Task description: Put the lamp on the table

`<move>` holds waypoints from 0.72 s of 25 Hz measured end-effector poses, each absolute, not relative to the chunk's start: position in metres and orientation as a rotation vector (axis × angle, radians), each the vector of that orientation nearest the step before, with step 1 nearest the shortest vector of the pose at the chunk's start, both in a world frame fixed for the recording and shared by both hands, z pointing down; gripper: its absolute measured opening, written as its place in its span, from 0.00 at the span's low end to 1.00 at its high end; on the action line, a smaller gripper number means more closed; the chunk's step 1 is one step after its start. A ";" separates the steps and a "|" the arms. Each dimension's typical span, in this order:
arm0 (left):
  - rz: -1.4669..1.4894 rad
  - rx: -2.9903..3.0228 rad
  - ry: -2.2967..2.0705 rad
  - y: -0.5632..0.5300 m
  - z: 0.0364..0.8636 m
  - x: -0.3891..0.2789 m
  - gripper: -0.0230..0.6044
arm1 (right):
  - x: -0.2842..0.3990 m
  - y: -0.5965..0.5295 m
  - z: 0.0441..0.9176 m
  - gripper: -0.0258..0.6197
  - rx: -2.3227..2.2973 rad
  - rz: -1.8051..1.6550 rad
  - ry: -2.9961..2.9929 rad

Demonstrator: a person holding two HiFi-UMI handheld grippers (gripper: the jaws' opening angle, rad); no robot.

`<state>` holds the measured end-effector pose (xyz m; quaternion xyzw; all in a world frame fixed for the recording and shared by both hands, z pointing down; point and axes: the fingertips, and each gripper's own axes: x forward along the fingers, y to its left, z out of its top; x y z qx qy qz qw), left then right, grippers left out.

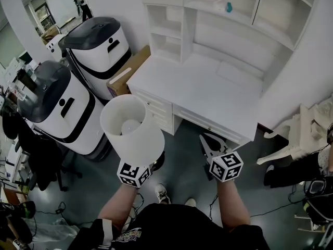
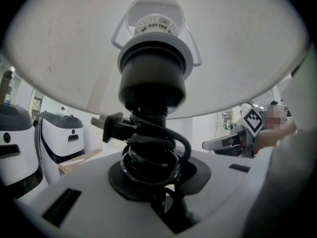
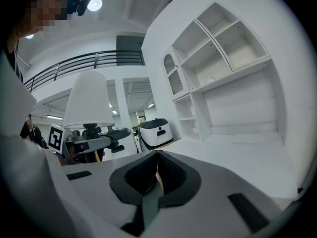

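The lamp has a white drum shade [image 1: 131, 129] and a black socket [image 2: 152, 78]. Its cord is wound round the stem and the plug [image 2: 111, 125] sticks out to the left. My left gripper [image 2: 152, 182] is shut on the black stem, holding the lamp upright in the air in front of the white desk [image 1: 208, 87]. In the head view the shade hides those jaws. My right gripper [image 1: 209, 141] hangs shut and empty to the right, near the desk's front edge. The right gripper view shows the lamp [image 3: 89, 100] off to its left.
Two white and black machines [image 1: 99, 51] [image 1: 57, 105] stand left of the desk, with a cardboard box [image 1: 130, 69] between them and it. Shelves [image 1: 229, 7] rise behind the desktop. A white chair [image 1: 302, 134] lies at the right. A person [image 1: 82, 3] stands far off.
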<state>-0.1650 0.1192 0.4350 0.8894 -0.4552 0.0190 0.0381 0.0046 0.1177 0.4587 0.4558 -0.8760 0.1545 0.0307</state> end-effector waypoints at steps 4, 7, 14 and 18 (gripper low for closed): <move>0.063 2.747 -1.354 0.103 0.440 -0.177 0.17 | -0.009 0.105 0.464 0.08 1.439 0.491 -2.682; 0.063 2.755 -1.328 0.091 0.443 -0.185 0.17 | -0.018 0.096 0.467 0.08 1.465 0.497 -2.667; 0.053 2.788 -1.258 0.066 0.446 -0.201 0.17 | -0.034 0.077 0.468 0.08 1.535 0.494 -2.633; 0.049 2.804 -1.230 0.054 0.444 -0.209 0.17 | -0.044 0.069 0.465 0.08 1.567 0.486 -2.621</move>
